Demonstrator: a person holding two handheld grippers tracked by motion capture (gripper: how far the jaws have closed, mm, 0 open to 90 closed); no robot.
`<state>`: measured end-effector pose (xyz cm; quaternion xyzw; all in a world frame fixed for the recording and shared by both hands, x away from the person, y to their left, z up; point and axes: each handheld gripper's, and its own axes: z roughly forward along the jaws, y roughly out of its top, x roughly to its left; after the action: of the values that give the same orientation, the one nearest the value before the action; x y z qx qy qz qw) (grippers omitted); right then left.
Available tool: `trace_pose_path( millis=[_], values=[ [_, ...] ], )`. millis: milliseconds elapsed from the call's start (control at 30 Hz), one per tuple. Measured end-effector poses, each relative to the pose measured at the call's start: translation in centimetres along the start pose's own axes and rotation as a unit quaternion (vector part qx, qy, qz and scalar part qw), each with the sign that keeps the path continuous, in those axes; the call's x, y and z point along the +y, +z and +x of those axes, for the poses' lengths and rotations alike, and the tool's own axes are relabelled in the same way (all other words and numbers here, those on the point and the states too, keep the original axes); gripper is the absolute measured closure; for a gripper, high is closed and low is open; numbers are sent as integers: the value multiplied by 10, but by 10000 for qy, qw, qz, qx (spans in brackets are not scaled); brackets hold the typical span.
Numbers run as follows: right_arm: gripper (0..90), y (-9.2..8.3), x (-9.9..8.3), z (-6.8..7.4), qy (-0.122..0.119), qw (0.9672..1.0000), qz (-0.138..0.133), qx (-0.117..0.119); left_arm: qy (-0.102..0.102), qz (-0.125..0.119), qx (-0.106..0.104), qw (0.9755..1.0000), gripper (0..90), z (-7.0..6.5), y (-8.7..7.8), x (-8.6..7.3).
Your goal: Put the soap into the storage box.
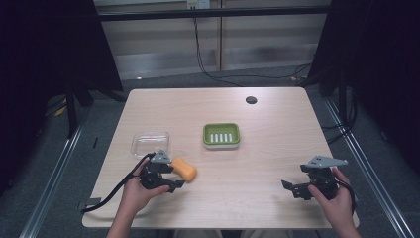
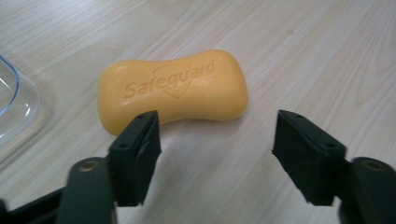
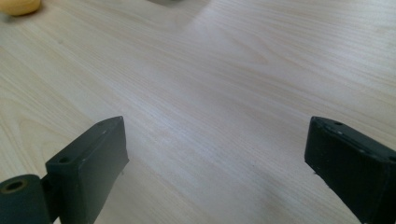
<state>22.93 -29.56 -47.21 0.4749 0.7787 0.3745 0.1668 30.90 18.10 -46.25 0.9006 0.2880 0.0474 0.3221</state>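
An orange bar of soap [image 1: 184, 169] lies flat on the wooden table [image 1: 257, 148], left of the middle. In the left gripper view the soap [image 2: 173, 88] shows its embossed brand name and lies just beyond the jaw tips. My left gripper [image 2: 217, 135] is open, its jaws apart and touching nothing; from above, the left gripper [image 1: 174, 179] sits right beside the soap. At the front right my right gripper [image 1: 293, 189] is held low over bare wood. It stands open [image 3: 215, 144], nothing between its jaws.
A green soap dish [image 1: 221, 135] with white slots sits at the table's middle. A clear plastic lid or tray [image 1: 150, 143] lies just behind the soap, its edge [image 2: 14, 107] at the left. A dark round hole [image 1: 251, 100] marks the far side.
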Motion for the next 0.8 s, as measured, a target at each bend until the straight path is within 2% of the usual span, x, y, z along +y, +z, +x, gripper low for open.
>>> trace_pose_path(
  millis=[67, 267, 333, 567, 733, 800],
  values=[
    [56, 0, 0, 0, -9, 10000, 7, 7, 20, 45, -4, 10000, 380, 0, 0, 1],
    [57, -2, -1, -1, 34, 10000, -3, -7, 72, 88, -53, 9999, 659, 0, 4, 9],
    [56, -3, -1, -2, 0, 10000, -36, -8, 76, 202, -62, 9997, 718, 0, 7, 11],
    [57, -3, -2, -1, -5, 10000, 6, -4, 233, 410, -143, 9988, 793, -2, 15, 17],
    [56, -4, -3, -1, 13, 10000, 2, 6, 261, 395, -202, 9987, 816, -2, 18, 21],
    [56, -4, -3, -1, 55, 10000, 1, 16, 236, 372, -141, 9989, 805, -1, 19, 23]
  ],
)
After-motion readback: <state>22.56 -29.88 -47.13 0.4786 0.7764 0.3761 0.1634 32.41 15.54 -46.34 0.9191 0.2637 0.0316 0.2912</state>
